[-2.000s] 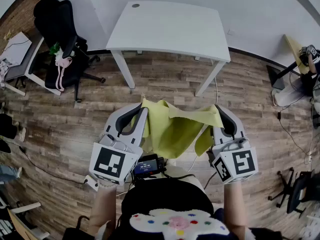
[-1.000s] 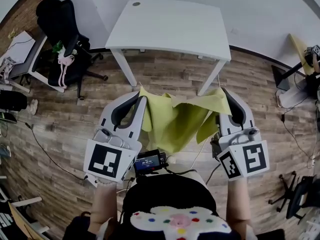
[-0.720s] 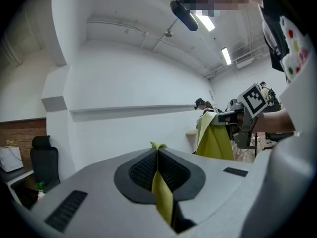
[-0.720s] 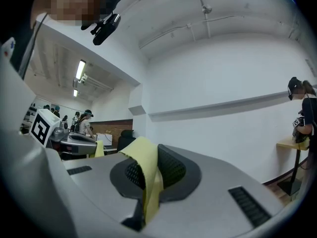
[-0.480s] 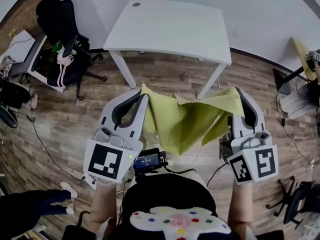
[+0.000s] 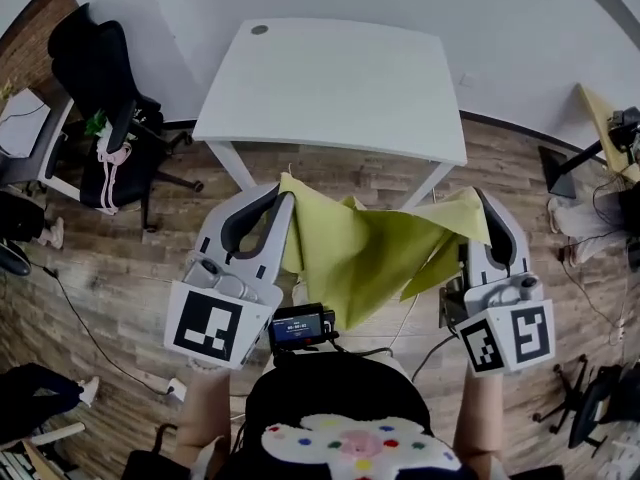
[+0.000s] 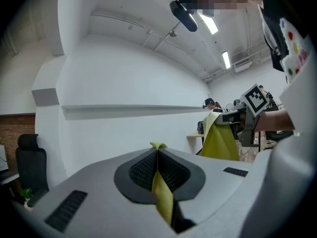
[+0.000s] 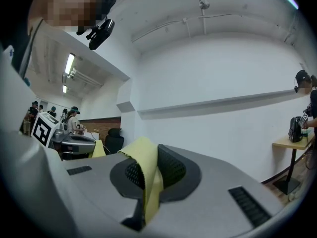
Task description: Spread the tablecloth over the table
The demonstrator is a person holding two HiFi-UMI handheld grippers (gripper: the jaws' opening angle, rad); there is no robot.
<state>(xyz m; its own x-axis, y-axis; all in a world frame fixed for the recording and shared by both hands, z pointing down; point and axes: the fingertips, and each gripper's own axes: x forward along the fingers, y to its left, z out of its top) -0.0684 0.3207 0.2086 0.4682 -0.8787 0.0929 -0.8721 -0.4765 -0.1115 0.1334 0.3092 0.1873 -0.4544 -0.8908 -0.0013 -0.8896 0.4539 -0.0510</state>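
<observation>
Head view: the table (image 6: 330, 78) sits straight ahead; the left gripper (image 6: 284, 192) and right gripper (image 6: 478, 201) each pinch the tablecloth (image 6: 360, 248) hanging between them.

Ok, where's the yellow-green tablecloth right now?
In the head view the yellow-green fabric tablecloth hangs at centre between the left gripper and the right gripper, each shut on an edge, just short of the white rectangular table.

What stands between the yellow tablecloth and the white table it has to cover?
Nothing visible. The tablecloth hangs between the left tongs and the right tongs, both shut on it, in front of the table's near edge. The tabletop looks bare.
</observation>
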